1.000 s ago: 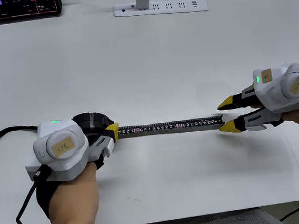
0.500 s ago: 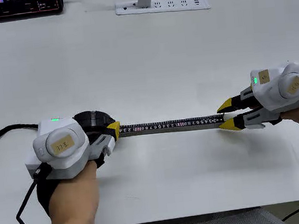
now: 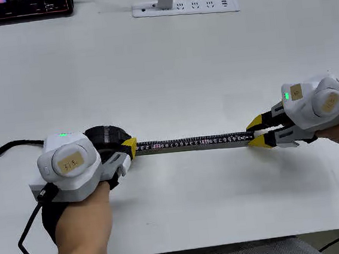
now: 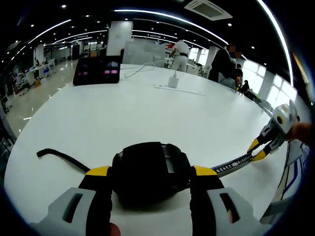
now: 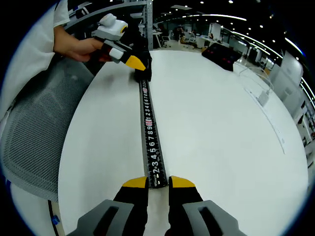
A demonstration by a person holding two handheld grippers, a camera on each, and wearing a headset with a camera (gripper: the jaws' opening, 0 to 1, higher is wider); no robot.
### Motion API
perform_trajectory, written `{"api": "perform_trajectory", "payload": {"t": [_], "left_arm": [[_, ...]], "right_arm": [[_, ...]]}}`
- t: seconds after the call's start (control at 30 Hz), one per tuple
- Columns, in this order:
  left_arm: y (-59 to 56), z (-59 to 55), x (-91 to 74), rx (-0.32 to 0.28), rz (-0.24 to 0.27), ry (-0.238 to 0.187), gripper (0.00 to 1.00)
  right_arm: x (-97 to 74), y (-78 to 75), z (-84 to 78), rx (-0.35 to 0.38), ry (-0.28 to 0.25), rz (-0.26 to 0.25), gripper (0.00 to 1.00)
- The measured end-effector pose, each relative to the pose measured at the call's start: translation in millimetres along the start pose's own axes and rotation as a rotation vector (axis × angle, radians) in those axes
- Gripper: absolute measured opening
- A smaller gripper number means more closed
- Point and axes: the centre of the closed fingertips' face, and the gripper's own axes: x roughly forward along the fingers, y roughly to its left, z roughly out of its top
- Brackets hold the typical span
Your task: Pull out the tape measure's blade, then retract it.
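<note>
Hand-held gripper [image 3: 256, 132] (right) on blade [image 3: 189, 142]

White left claw [image 4: 151, 171] and right claw [image 5: 158, 182], yellow tips, black cables [image 3: 20, 246]

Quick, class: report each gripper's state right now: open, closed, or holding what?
Left gripper: closed on the tape measure case.
Right gripper: closed on the end of the blade.

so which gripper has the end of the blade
The right gripper: its jaws pinch the tip of the blade. The left gripper instead clamps the black case.
</note>
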Motion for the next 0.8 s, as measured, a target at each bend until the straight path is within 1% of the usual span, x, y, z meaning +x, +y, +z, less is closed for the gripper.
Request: {"api": "perform_trajectory", "payload": {"t": [0.2, 0.23, 0.8], "left_arm": [[0.4, 0.3, 0.7, -0.018, -0.006, 0.000, 0.60], [0.5, 0.1, 1.1, -0.029, -0.008, 0.001, 0.60], [2.2, -1.2, 3.3, -0.010, -0.015, 0.010, 0.59]], "right_arm": [[-0.2, -0.5, -0.5, -0.009, 0.006, -0.004, 0.12], [-0.2, -0.5, -0.6, -0.008, 0.007, -0.005, 0.12], [-0.1, 1.0, -1.0, -0.021, 0.020, -0.006, 0.10]]}}
